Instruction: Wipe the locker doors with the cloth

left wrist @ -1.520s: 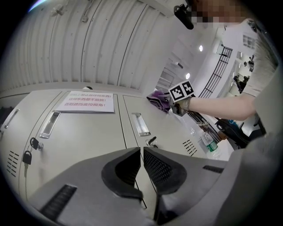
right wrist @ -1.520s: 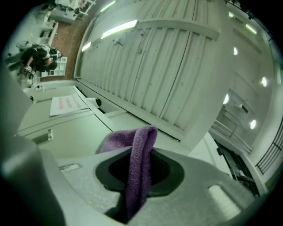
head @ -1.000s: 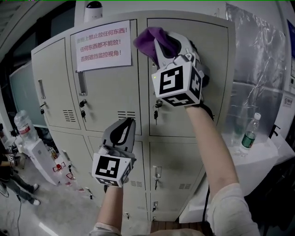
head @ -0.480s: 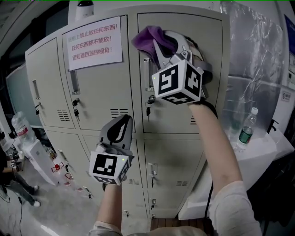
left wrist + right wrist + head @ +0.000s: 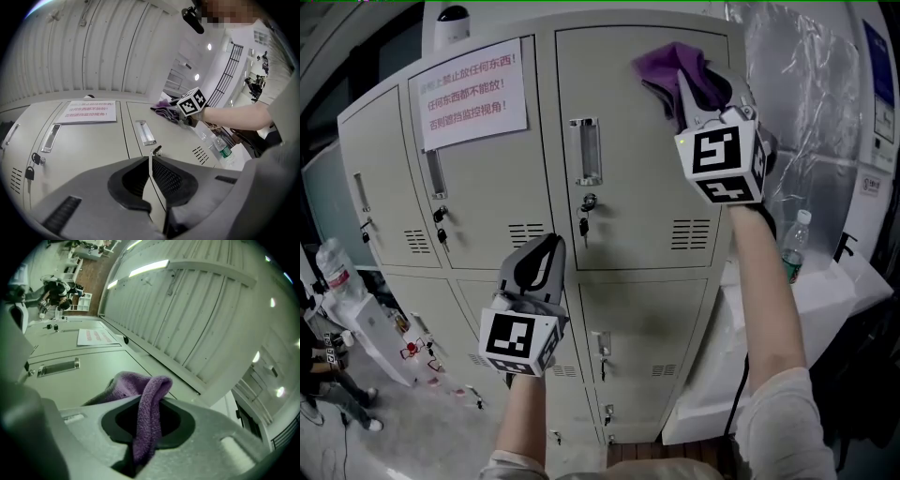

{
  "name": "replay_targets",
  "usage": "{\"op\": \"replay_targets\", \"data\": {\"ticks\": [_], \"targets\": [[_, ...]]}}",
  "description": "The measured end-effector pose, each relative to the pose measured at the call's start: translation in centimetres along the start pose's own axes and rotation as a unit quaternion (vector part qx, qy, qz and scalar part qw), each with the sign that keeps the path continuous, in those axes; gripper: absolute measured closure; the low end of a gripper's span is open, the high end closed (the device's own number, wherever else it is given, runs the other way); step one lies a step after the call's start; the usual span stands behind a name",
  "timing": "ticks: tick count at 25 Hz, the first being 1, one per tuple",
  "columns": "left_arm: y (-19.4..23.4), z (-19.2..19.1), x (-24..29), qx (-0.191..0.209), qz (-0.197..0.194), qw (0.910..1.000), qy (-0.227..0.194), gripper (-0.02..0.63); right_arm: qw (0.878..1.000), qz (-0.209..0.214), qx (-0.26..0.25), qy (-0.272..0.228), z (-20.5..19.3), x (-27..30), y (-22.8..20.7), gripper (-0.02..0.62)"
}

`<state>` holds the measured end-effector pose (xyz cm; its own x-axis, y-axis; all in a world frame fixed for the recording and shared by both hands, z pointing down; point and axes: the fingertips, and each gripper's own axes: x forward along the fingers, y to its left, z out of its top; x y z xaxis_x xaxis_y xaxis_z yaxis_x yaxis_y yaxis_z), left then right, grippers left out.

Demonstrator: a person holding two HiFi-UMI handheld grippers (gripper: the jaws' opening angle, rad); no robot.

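A bank of beige lockers fills the head view. My right gripper (image 5: pixel 689 80) is shut on a purple cloth (image 5: pixel 677 67), pressing it against the upper right part of the top right locker door (image 5: pixel 637 159). In the right gripper view the cloth (image 5: pixel 143 404) hangs folded between the jaws. My left gripper (image 5: pixel 546 255) is lower, in front of the seam between upper and lower doors, shut and empty. In the left gripper view its jaws meet (image 5: pixel 150 166), with the cloth (image 5: pixel 164 110) farther off.
A white notice with red print (image 5: pixel 471 92) is taped on the top middle door. Keys hang in the door locks (image 5: pixel 584 223). To the right stands a plastic-covered white surface with a water bottle (image 5: pixel 794 246). A person (image 5: pixel 328 394) stands at the lower left on the floor.
My right gripper has slid the cloth rightward across the top right door, from near its left edge to its upper right. The left gripper has stayed roughly where it was.
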<state>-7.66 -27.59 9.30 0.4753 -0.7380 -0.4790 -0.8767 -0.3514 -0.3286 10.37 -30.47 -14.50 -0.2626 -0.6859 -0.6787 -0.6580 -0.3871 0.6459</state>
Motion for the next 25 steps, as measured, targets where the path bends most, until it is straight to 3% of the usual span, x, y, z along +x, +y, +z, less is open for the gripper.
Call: {"op": "replay_targets", "data": {"ticks": [6,14,16,19,22,25], "targets": [[-0.3,-0.2,-0.1,-0.003,-0.004,1.0000,0.002,0.588,0.999,-0.032,0.017,0.020,-3.7,-2.0,-3.1,0.544],[-0.6,-0.3,-0.3,-0.007,-0.008,0.9999,0.002,0.588,0.997,-0.050,0.031,0.041,-5.9,-3.5,-4.4,0.545],[-0.6,-0.2,-0.4,-0.007,-0.008,0.9999,0.001,0.588,0.997,-0.059,0.031,0.038,-5.1,-3.8,-4.4,0.541],[-0.5,-0.1,-0.7,-0.007,-0.008,0.9999,0.002,0.588,0.998,-0.058,0.014,-0.009,-1.3,-4.6,-2.6,0.538],[-0.3,0.1,-0.9,-0.006,-0.005,1.0000,0.001,0.588,0.998,-0.015,0.030,-0.050,2.6,-4.1,1.3,0.537],[-0.3,0.4,-1.4,-0.003,-0.002,1.0000,0.001,0.588,0.997,0.030,0.034,-0.060,5.0,-3.2,5.9,0.537]]}}
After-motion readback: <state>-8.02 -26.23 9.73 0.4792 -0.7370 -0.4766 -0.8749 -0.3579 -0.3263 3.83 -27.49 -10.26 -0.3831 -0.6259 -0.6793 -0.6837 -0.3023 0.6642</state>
